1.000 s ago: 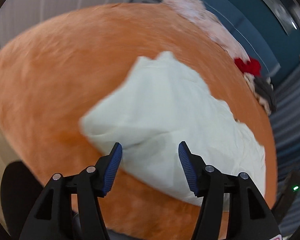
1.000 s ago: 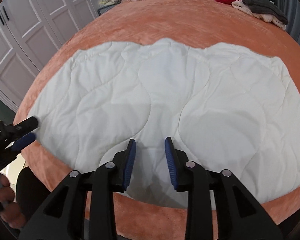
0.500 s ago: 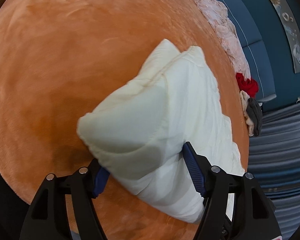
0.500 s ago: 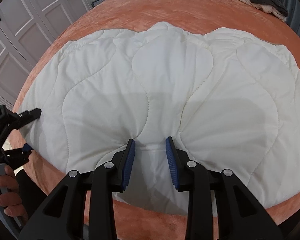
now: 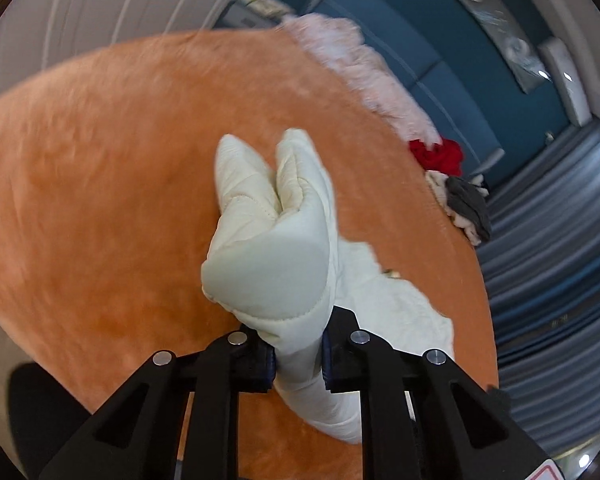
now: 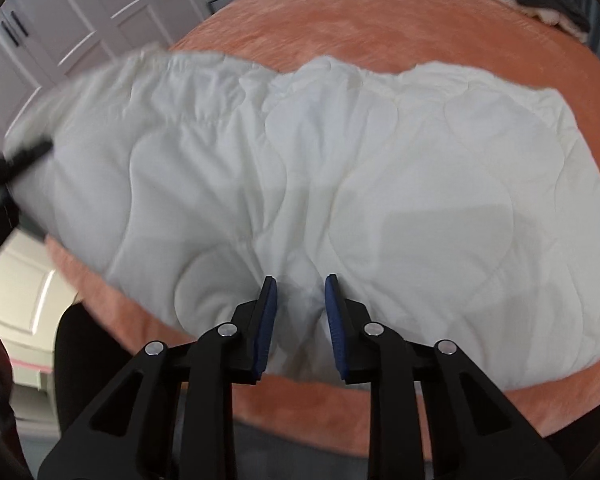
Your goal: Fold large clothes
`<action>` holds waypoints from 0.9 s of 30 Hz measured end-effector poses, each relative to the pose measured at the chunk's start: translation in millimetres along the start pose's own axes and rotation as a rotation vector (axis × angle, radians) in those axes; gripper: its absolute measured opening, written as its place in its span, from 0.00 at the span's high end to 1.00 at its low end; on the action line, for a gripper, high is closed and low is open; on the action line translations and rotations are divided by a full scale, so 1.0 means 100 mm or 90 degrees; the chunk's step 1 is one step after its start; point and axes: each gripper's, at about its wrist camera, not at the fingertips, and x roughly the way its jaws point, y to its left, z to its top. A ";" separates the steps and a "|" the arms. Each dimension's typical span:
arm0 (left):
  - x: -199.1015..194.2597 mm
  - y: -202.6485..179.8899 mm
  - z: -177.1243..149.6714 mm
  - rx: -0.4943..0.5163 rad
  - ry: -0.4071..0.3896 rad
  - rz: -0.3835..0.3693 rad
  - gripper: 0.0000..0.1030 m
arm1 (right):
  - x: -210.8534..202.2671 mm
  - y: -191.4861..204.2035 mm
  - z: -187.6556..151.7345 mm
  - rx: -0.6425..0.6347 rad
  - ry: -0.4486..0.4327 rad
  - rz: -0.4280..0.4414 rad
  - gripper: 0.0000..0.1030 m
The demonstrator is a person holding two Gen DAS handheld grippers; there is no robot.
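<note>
The left gripper [image 5: 298, 354] is clenched on a bunched corner of the white quilted garment [image 6: 320, 184], lifting it off the orange bed [image 6: 380, 32]. The right gripper [image 6: 298, 320] has its fingers parted astride the near hem, not visibly pinching. The fold looks barely begun: most of the garment lies flat ahead of the fingers.

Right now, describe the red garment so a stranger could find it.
Start at the orange bed and look along its far edge by the blue wall. There, between a pale pink heap and a grey-and-cream pile, lies the red garment, the only bright red thing.
</note>
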 end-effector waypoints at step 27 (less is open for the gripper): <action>0.81 -2.15 -1.63 0.424 0.174 -0.040 0.84 | -1.41 -1.54 -0.67 0.204 -0.156 -0.055 0.78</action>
